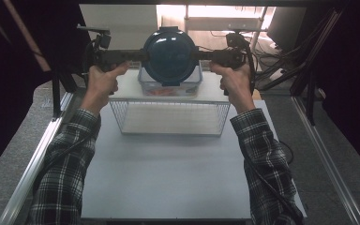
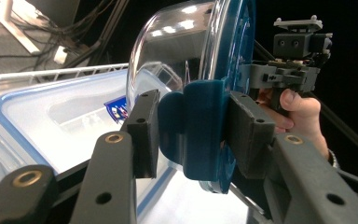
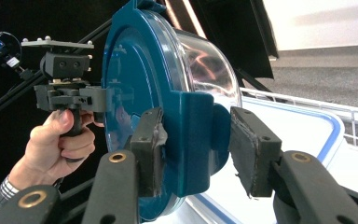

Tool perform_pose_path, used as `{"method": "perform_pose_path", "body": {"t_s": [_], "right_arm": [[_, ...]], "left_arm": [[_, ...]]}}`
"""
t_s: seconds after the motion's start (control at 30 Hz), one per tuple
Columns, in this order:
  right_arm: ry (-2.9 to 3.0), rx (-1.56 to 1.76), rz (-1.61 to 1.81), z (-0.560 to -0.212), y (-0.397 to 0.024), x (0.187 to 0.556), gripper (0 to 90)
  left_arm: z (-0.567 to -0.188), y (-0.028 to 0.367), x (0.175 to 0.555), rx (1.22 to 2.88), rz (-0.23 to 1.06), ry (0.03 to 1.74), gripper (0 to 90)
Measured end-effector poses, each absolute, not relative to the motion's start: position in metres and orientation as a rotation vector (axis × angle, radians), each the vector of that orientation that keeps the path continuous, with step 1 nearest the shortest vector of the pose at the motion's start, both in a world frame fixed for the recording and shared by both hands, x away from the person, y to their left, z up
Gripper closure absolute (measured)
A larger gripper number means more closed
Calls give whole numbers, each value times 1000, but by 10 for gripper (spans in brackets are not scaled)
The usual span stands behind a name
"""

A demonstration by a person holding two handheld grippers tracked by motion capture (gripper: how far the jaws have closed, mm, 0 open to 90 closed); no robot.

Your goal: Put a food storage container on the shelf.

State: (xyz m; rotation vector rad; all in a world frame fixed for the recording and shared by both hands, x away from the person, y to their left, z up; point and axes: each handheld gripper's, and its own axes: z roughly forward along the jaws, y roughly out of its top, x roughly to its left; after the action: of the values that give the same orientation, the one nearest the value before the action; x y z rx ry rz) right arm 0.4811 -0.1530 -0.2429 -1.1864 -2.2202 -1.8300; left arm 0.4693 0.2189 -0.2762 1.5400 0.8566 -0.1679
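Note:
A round clear container with a dark blue lid (image 1: 169, 54) hangs in the air on its side, lid toward me, carried between both grippers. My left gripper (image 1: 145, 55) is shut on the lid's left latch tab (image 2: 196, 133), one pad (image 2: 144, 130) on each side of it. My right gripper (image 1: 198, 55) is shut on the opposite latch tab (image 3: 193, 149). The clear bowl (image 2: 168, 51) bulges away from the lid. Across the container each gripper view shows the other hand and its gripper (image 2: 289, 70), (image 3: 70, 93).
Just below the container stands a clear rectangular box (image 1: 168, 86) with a white, blue-edged lid (image 2: 51, 121) and something orange inside. In front of it is a wire basket (image 1: 168, 117) on the white tabletop (image 1: 168, 178). Dark frames and cables stand at the back and sides.

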Motion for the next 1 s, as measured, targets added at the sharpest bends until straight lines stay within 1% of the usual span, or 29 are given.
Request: {"method": "perform_pose_path", "body": {"t_s": [0.23, 0.33, 0.37, 0.4, 0.47, 0.6, 0.7, 0.73, 0.77, 0.8, 0.93, 1.0], "right_arm": [[-2199, -1220, -1869, -246, -152, 485, 538], [-2206, -1244, -1879, -247, -152, 486, 535], [-2216, -1257, -1883, -246, -151, 486, 545], [-2255, -1269, -1889, -245, -150, 485, 630], [-2338, -1302, -1877, -244, -146, 483, 616], [-2294, -1329, -1889, -248, -145, 485, 602], [-2315, -1358, -1880, -247, -142, 484, 612], [-2331, -1366, -1873, -247, -141, 484, 621], [-2339, -1364, -1886, -247, -140, 483, 638], [-2360, -1367, -1884, -246, -139, 483, 641], [-2355, -1378, -1902, -247, -139, 482, 646], [-2342, -1389, -1918, -248, -139, 481, 644]], "left_arm": [[-276, 216, 470, 1555, -81, 841, 545], [-276, 215, 471, 1553, -72, 847, 538], [-276, 214, 471, 1554, -66, 849, 535], [-275, 212, 471, 1554, -57, 869, 520], [-278, 212, 476, 1534, -85, 904, 486], [-284, 214, 483, 1496, -106, 919, 471], [-283, 212, 484, 1518, -31, 978, 443], [-282, 212, 483, 1516, -9, 972, 438], [-280, 210, 483, 1530, 19, 974, 444], [-278, 210, 482, 1534, 35, 979, 449], [-271, 203, 473, 1566, 168, 999, 461], [-268, 200, 469, 1574, 221, 995, 489]]}}
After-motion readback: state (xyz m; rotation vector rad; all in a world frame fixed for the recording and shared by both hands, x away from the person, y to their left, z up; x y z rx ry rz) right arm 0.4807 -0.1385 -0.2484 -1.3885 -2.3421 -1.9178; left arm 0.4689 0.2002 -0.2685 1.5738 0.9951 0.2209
